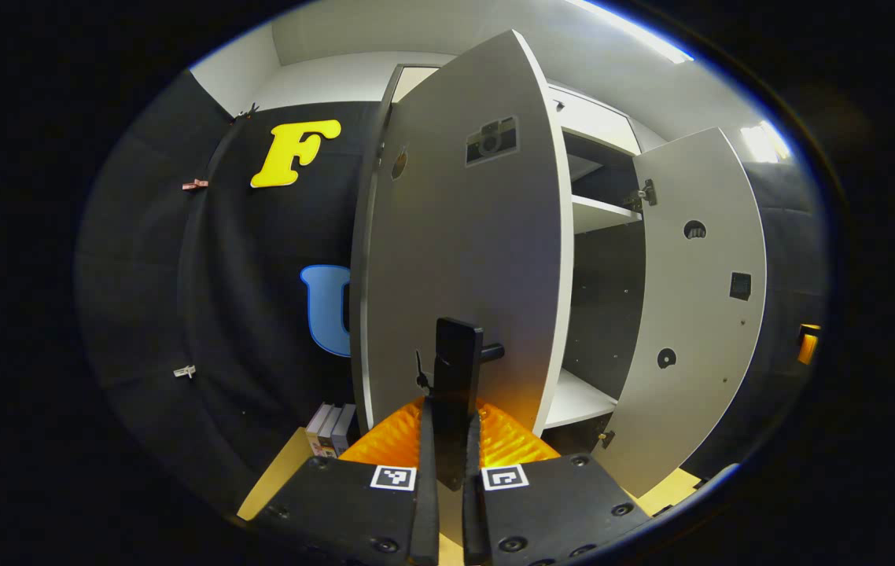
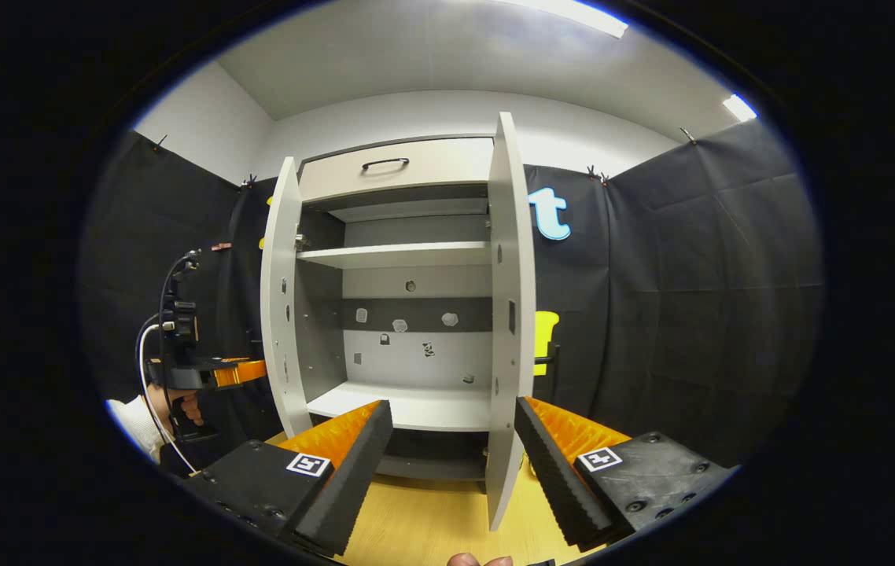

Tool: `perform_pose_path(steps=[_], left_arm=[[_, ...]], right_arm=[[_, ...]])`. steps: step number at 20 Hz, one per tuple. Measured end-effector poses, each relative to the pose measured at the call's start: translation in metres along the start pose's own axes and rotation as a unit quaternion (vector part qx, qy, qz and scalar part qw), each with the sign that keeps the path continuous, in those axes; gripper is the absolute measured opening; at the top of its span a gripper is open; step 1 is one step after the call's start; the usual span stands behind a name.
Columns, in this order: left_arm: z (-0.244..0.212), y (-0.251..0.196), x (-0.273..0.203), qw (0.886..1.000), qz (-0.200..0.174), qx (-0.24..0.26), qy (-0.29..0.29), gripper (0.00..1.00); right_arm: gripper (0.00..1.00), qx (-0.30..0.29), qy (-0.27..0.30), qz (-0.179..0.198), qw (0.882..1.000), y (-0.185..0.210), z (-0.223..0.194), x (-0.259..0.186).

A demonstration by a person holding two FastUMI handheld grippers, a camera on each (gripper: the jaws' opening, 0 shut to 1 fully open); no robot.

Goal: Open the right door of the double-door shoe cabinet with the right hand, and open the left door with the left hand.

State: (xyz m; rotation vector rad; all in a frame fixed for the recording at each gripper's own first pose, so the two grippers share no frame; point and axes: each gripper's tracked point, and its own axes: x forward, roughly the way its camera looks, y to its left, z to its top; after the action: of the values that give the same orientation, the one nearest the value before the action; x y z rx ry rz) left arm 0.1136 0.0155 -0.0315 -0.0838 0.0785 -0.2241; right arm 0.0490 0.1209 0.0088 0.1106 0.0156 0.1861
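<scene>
Left gripper view has the left gripper (image 1: 451, 440) at 6 o'clock, its jaws drawn narrow and pressed on the dark handle (image 1: 457, 369) of the left door (image 1: 463, 259); the handle stands upright between the fingers (image 1: 425, 440) and rises above them. That door stands swung out, its face filling the middle of the view, with a small square mark toward 12 o'clock. Past its edge at 3 o'clock the cabinet (image 1: 601, 212) shows its shelves, and beyond them the right door (image 1: 691, 314) hangs open with its inner face and hinge holes turned this way. A few small boxes (image 1: 331, 430) stand on the floor at 7 o'clock beside the left door. Right gripper view looks straight into the cabinet (image 2: 408, 314) from a little way back: both doors are open, the left door (image 2: 278, 306) at 9 o'clock and the right door (image 2: 512, 314) edge-on just right of centre, running down to 6 o'clock. The right gripper (image 2: 451, 464) has its jaws wide apart and the right door's lower edge lies between the fingers, touching neither as far as can be told. A drawer (image 2: 396, 169) with a dark pull sits at the top, at 12 o'clock. At 9 o'clock the left gripper (image 2: 247, 371) reaches the left door, held by a hand (image 2: 180, 409) in a pale sleeve.
</scene>
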Motion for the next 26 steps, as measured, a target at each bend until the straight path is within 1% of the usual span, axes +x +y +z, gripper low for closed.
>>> perform_pose_path(steps=[4, 8, 13, 15, 17, 18, 19, 20, 21, 22, 23, 24, 26], left_arm=[[-0.001, 0.008, -0.004, 1.000, -0.013, -0.008, -0.005, 0.16], [0.001, 0.021, -0.010, 1.000, -0.016, -0.009, -0.012, 0.16], [0.003, 0.041, -0.017, 1.000, -0.007, -0.001, -0.025, 0.17], [0.003, 0.055, -0.021, 1.000, 0.002, -0.006, -0.027, 0.16], [0.003, 0.073, -0.024, 0.999, 0.017, -0.014, -0.028, 0.17], [0.001, 0.085, -0.025, 0.999, 0.030, -0.015, -0.025, 0.14], [0.001, 0.099, -0.027, 0.999, 0.046, -0.012, -0.026, 0.14], [0.003, 0.118, -0.033, 0.997, 0.068, -0.003, -0.027, 0.07], [0.000, 0.121, -0.030, 0.999, 0.046, -0.005, -0.018, 0.00], [0.001, 0.117, -0.030, 0.999, 0.029, -0.017, -0.015, 0.08], [0.001, 0.112, -0.025, 1.000, 0.020, -0.019, -0.012, 0.14], [0.002, 0.114, -0.026, 1.000, 0.021, -0.007, -0.011, 0.14], [0.003, 0.118, -0.028, 0.999, 0.035, 0.027, -0.012, 0.14]], right_arm=[[0.98, 0.007, 0.009, 0.004, 1.000, 0.010, -0.005, -0.003], [0.99, 0.016, 0.005, -0.008, 1.000, 0.005, -0.002, -0.002], [0.99, 0.020, 0.007, -0.015, 1.000, 0.010, -0.006, -0.001], [0.99, 0.022, 0.006, -0.016, 1.000, 0.015, -0.006, 0.001], [0.99, 0.023, 0.007, -0.017, 1.000, 0.019, -0.008, -0.001], [0.98, 0.023, 0.007, -0.017, 1.000, 0.019, -0.009, 0.000], [0.98, 0.023, 0.008, -0.018, 1.000, 0.020, -0.010, 0.000], [0.99, 0.023, 0.008, -0.018, 1.000, 0.022, -0.010, 0.000], [0.99, 0.022, 0.009, -0.018, 1.000, 0.024, -0.011, 0.001], [0.99, 0.022, 0.009, -0.017, 1.000, 0.026, -0.012, 0.002], [0.99, 0.021, 0.010, -0.016, 1.000, 0.029, -0.012, 0.002], [0.99, 0.019, 0.010, -0.015, 1.000, 0.033, -0.013, 0.003], [0.99, 0.018, 0.012, -0.013, 1.000, 0.036, -0.015, 0.003]])
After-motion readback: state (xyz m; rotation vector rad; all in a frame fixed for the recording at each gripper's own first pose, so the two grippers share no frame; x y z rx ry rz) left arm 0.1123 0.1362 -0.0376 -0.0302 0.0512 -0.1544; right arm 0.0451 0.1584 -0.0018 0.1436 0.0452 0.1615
